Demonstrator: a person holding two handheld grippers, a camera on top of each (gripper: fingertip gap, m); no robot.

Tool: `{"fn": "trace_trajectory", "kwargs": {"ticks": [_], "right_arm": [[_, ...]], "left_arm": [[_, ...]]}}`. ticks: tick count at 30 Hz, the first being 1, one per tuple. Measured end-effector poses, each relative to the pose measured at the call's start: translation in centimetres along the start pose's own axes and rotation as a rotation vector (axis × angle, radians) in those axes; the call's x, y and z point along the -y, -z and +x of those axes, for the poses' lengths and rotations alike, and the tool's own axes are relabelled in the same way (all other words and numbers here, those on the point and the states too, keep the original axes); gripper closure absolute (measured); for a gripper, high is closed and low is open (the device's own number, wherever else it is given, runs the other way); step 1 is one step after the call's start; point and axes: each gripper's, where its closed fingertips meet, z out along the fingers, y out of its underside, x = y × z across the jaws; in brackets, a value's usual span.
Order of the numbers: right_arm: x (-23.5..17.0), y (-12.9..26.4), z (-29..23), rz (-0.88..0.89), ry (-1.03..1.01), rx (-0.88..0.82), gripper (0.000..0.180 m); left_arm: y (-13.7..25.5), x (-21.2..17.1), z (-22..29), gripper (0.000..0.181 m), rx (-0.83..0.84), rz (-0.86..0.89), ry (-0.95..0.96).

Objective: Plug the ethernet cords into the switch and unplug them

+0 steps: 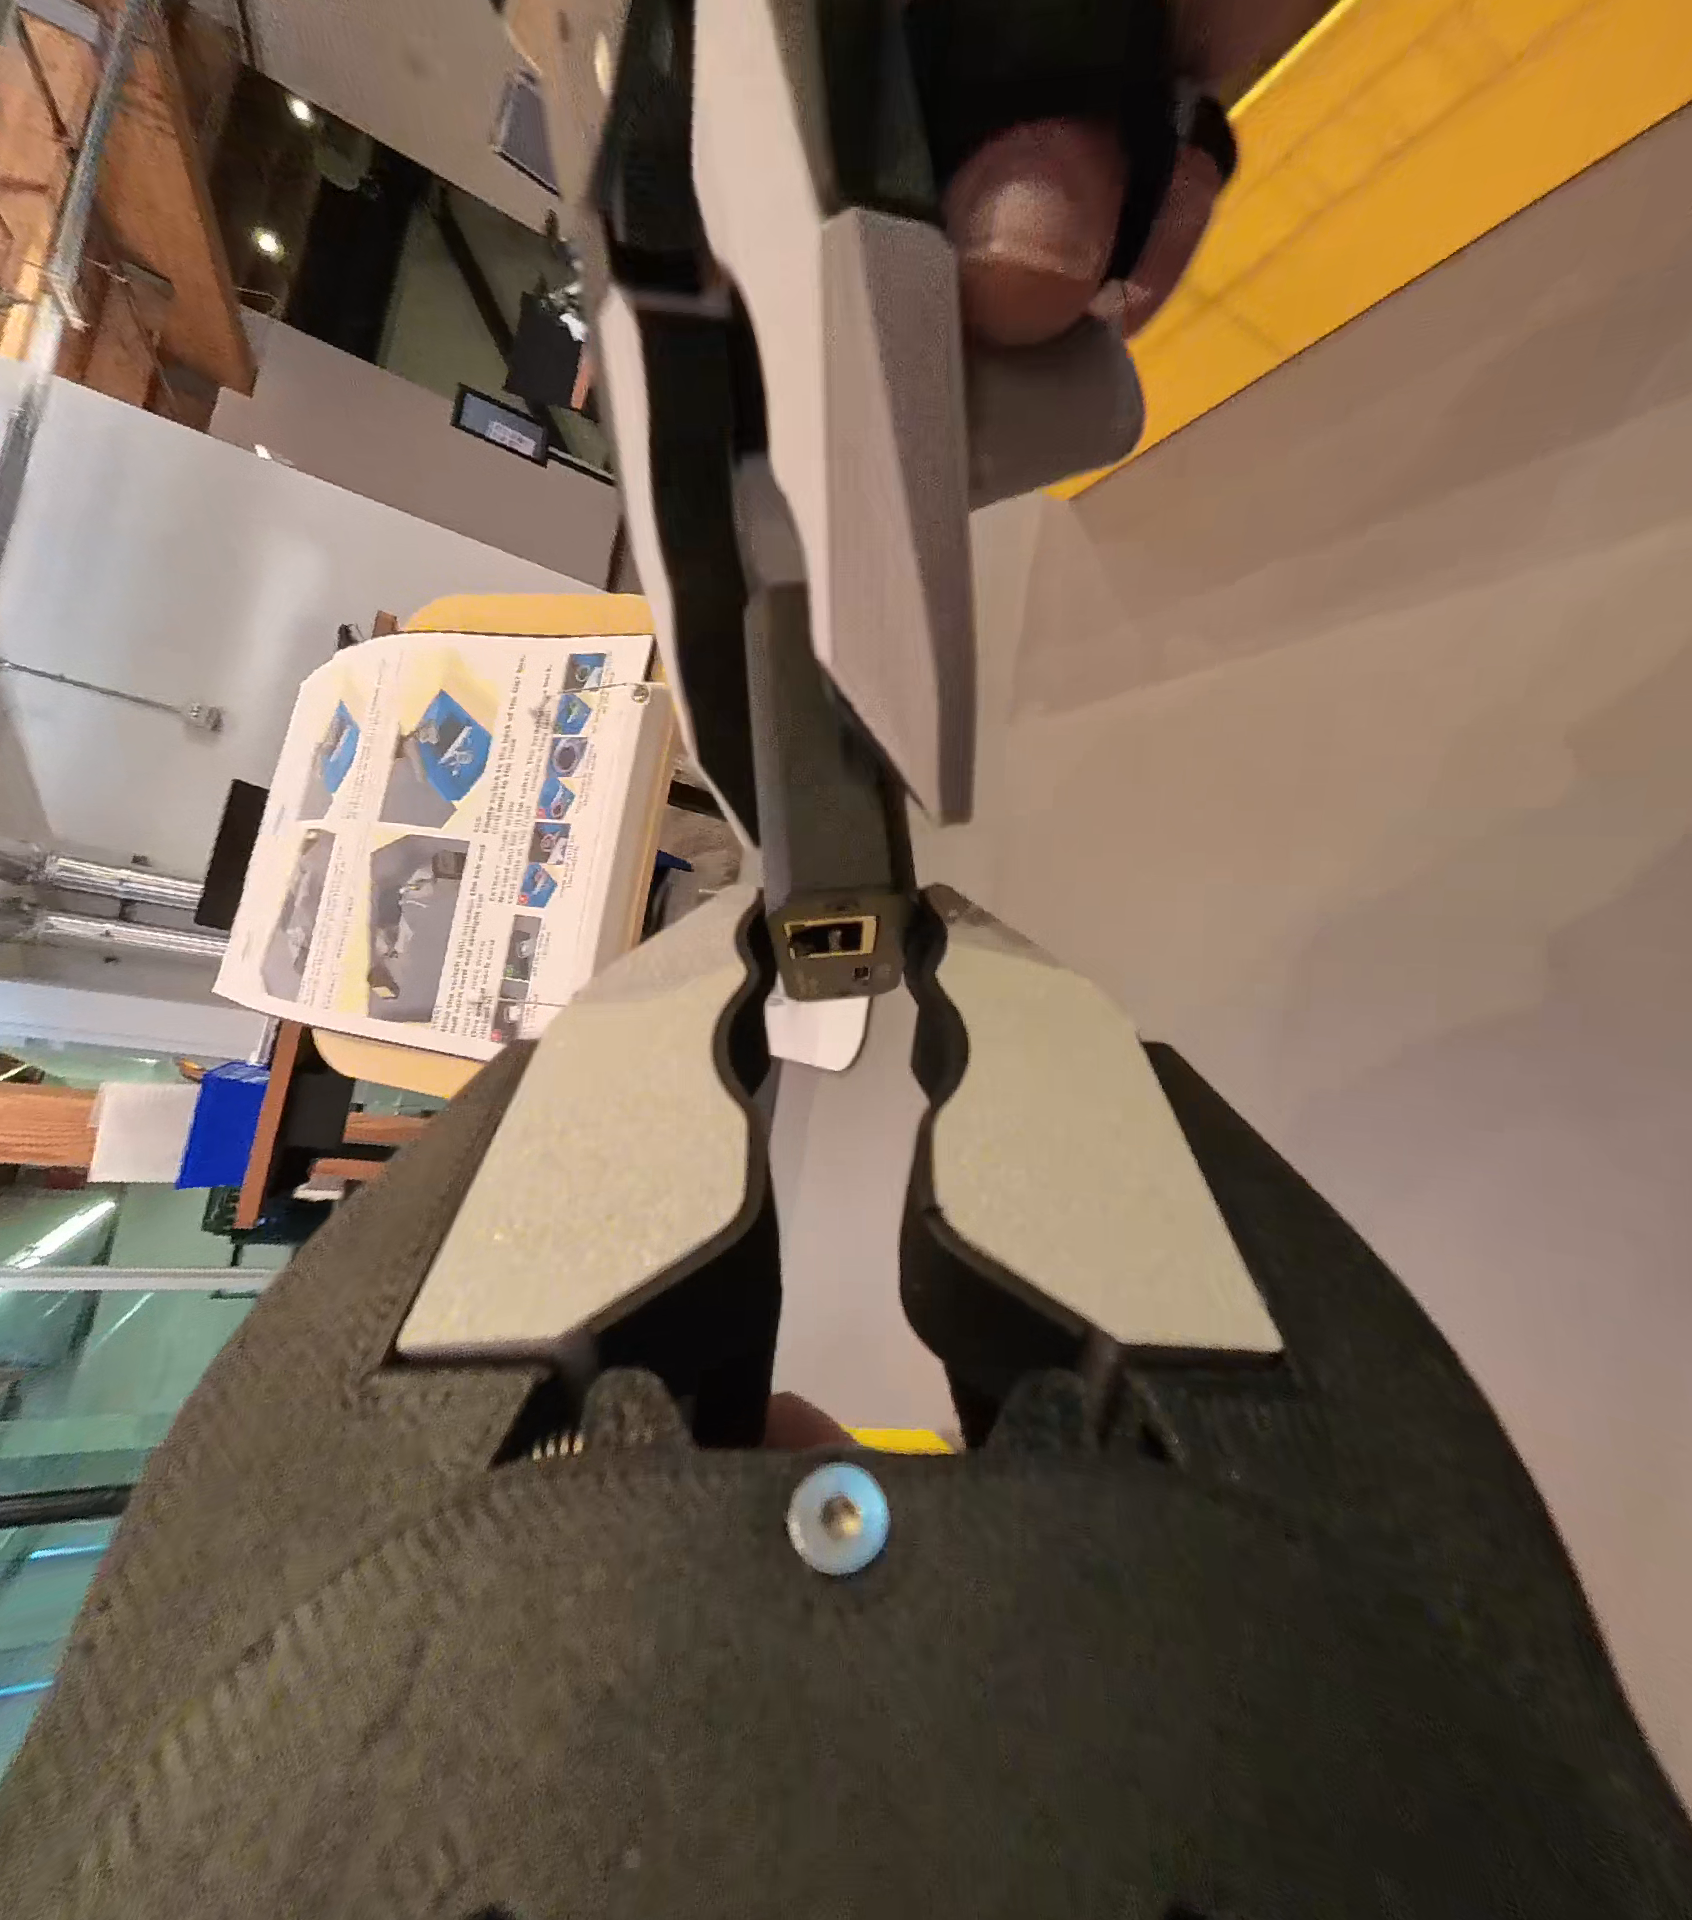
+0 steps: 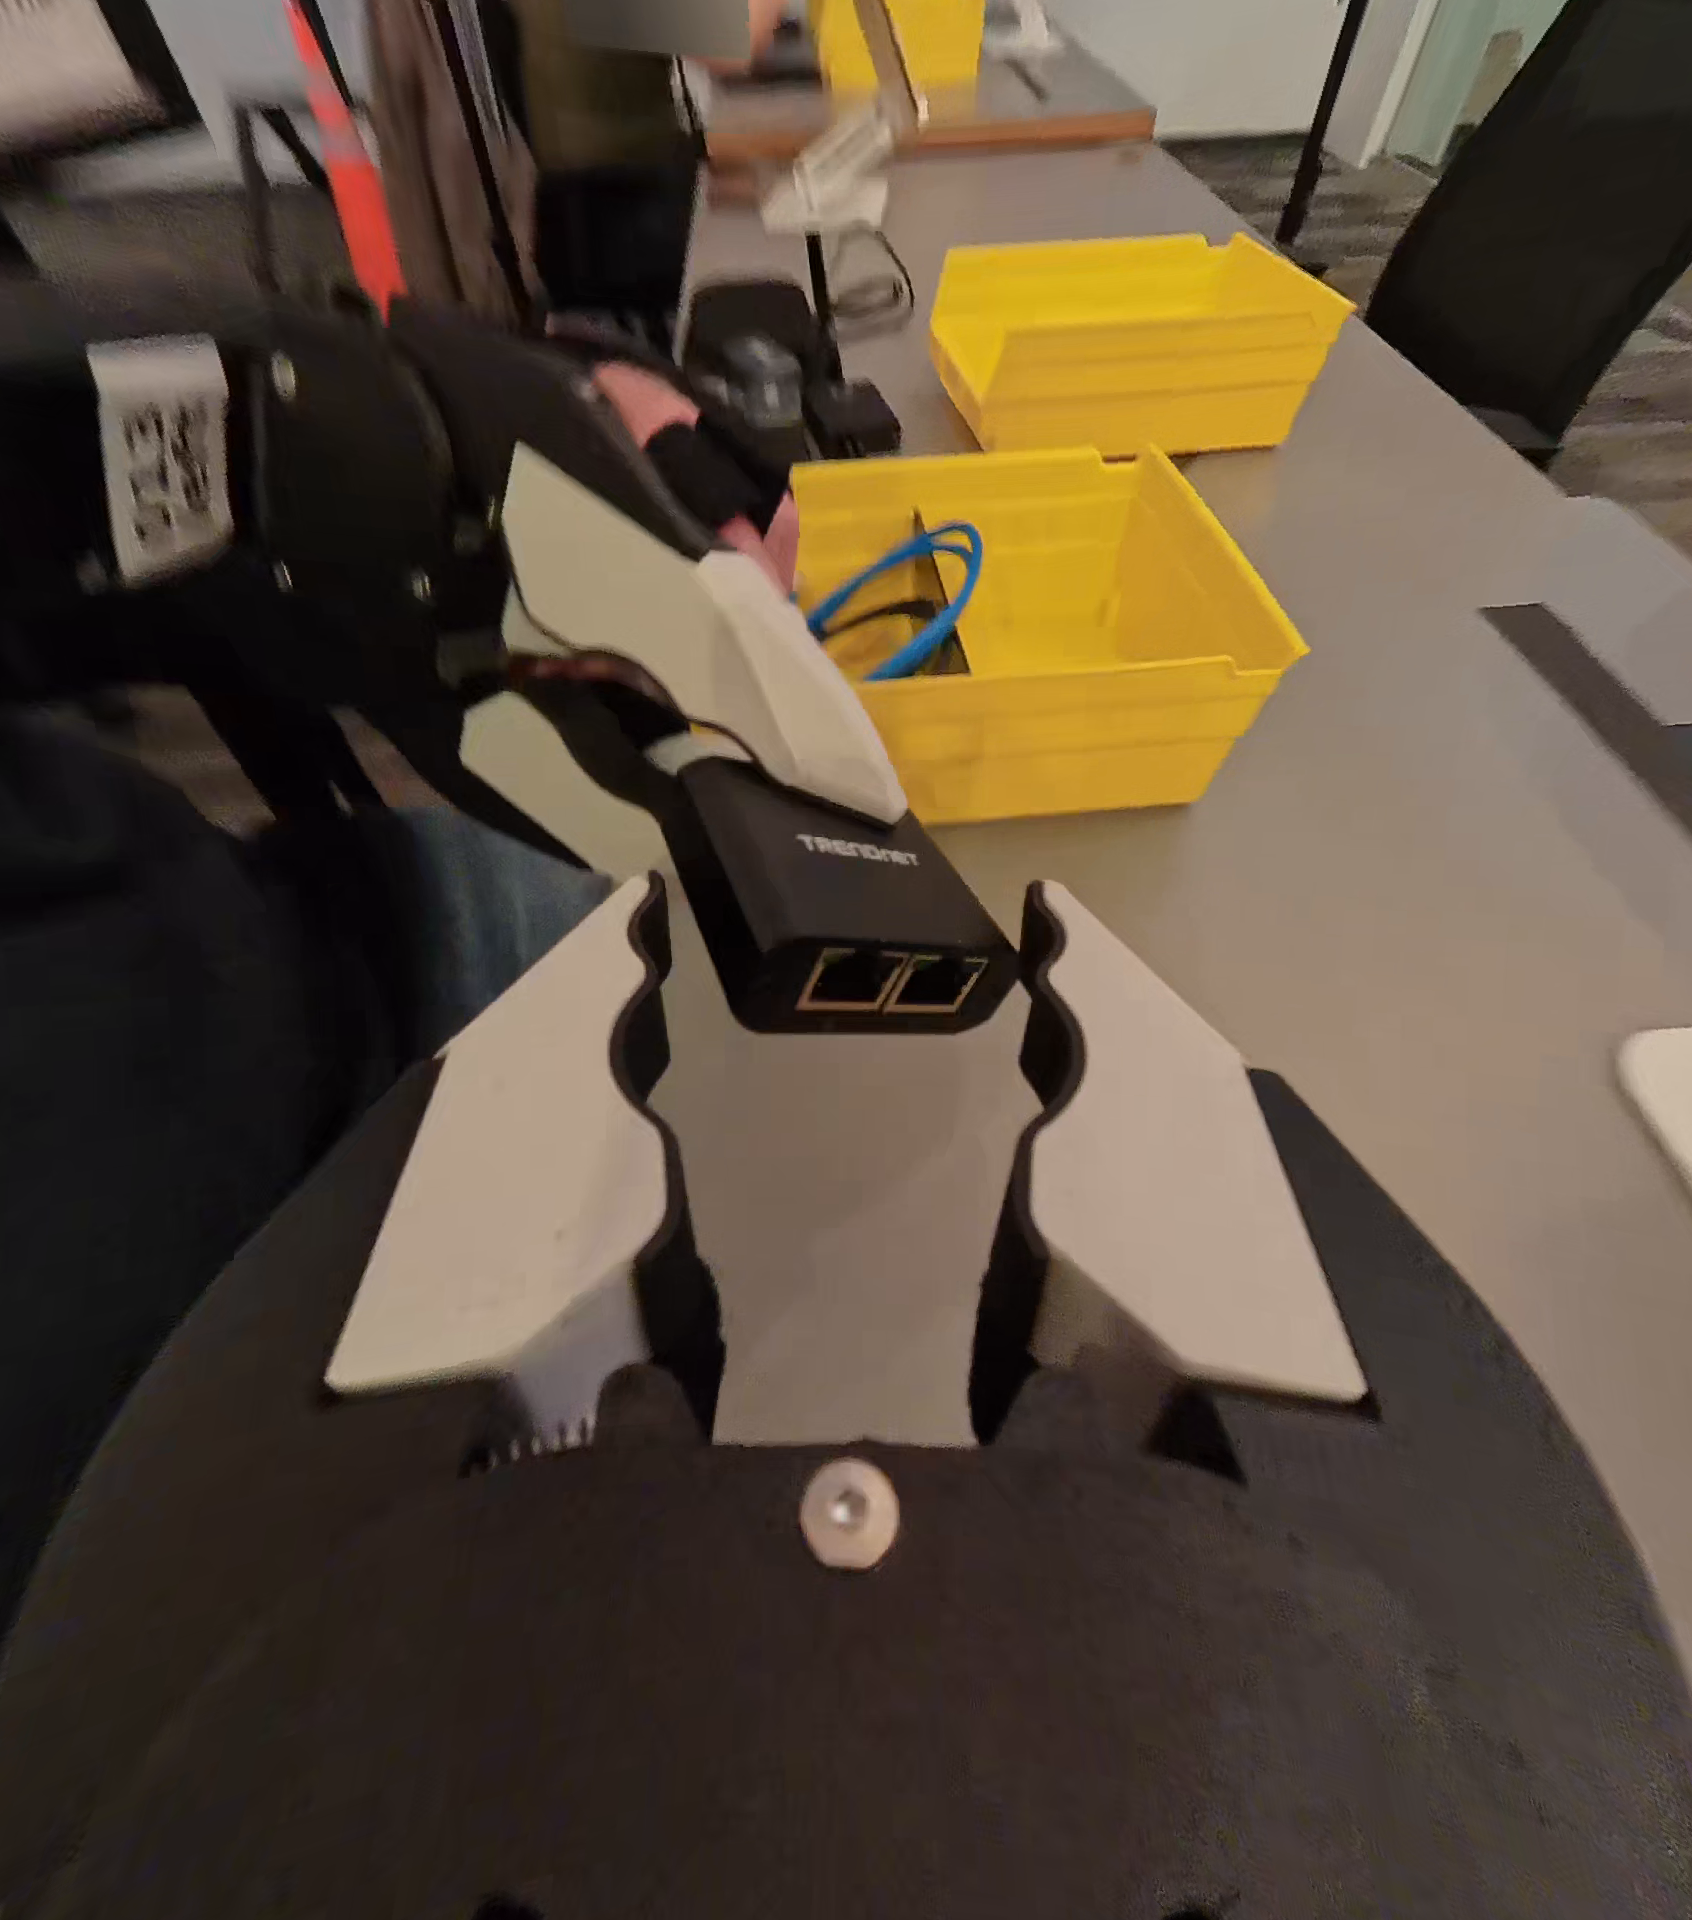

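Switch: the black switch (image 2: 847, 925) hangs in the air above the grey table (image 2: 1341, 831), ports facing the right gripper, nosing in between its tips.
Left gripper: the left gripper (image 1: 834, 940) pinches the far end of the switch, fingers closed snug on its sides.
Right gripper: the right gripper (image 2: 842, 935) is spread wide, holding nothing, tips flanking the port end; contact not clear.
Cords: blue ethernet cords (image 2: 899, 597) coiled in the near yellow bin (image 2: 1081, 727), well behind.
Hand: a gloved hand (image 2: 707, 468) behind the left gripper, which reaches in from the left.
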Motion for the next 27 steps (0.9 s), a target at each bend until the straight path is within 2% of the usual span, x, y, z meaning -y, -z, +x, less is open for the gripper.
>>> {"fn": "trace_trajectory", "kwargs": {"ticks": [1,8,14,20,22,27], "right_arm": [[-0.2,0.2,0.1,-0.047,0.066,-0.039,0.116],[-2.1,0.0,2.2,-0.427,0.572,-0.402,0.145],[-2.3,-0.6,3.0,-0.486,0.825,-0.570,0.156],[-3.0,-0.9,3.4,-0.462,0.818,-0.595,0.158],[-3.2,-0.8,3.7,-0.450,0.807,-0.615,0.158],[-3.8,-0.3,4.4,-0.439,0.778,-0.637,0.158]], "left_arm": [[0.0,0.0,0.0,0.157,-0.019,-0.004,0.001],[-0.3,-0.5,0.2,0.157,-0.093,-0.085,-0.078],[-0.6,-0.9,0.6,0.157,-0.153,-0.129,-0.088],[-0.7,-1.6,0.7,0.156,-0.152,-0.145,-0.045],[-0.3,-2.2,0.1,0.147,-0.137,-0.164,-0.006],[3.0,-6.3,-1.8,0.141,-0.085,-0.263,0.151]]}}
